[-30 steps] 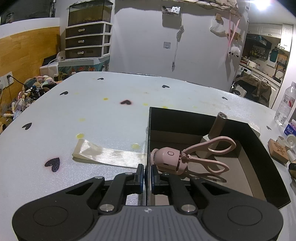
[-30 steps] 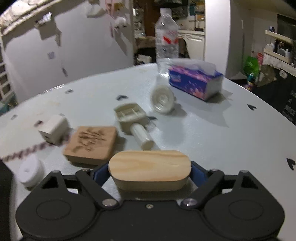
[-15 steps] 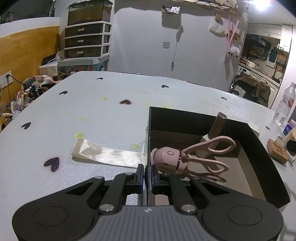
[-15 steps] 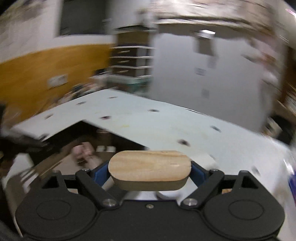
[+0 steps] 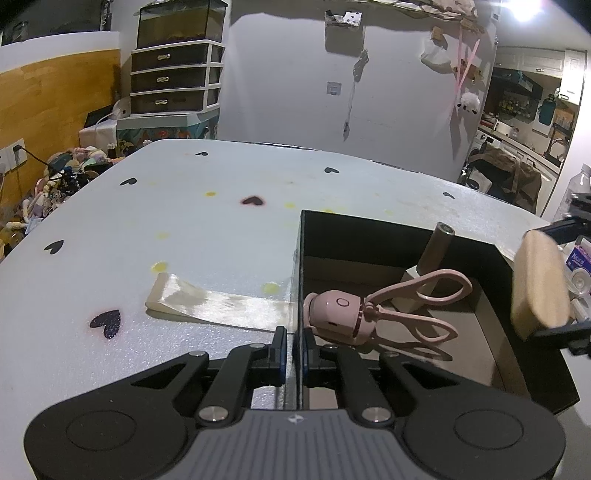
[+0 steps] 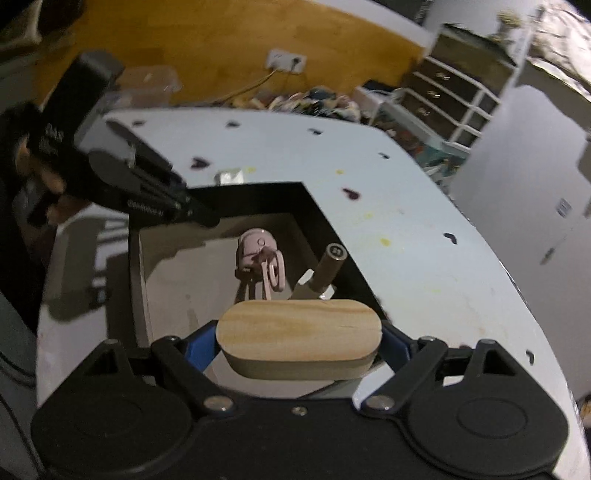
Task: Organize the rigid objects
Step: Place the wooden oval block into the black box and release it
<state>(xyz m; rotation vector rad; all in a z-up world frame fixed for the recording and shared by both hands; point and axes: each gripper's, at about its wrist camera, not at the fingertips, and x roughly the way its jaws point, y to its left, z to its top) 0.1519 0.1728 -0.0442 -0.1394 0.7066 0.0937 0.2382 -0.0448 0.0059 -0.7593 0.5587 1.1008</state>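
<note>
Swung round from the cluttered table end, the right gripper (image 6: 298, 341) now hangs over the black box (image 6: 142, 295), its 2 fingers pinching the wooden block (image 6: 299, 338) by its ends. Left gripper (image 5: 293, 349) pinches the box's wall. Inside lie a pink tool (image 5: 347, 317) and stamp (image 5: 430, 260); beyond, white heart-dotted table (image 5: 184, 221), drawers (image 5: 173, 79).

Your left wrist view is sharp, lit by a ceiling lamp (image 5: 524, 9) flaring at upper right; glare sheens the tape strip (image 5: 218, 304). Your right wrist view is dimmer and motion-blurred. Both show fisheye bending and dark corners.
</note>
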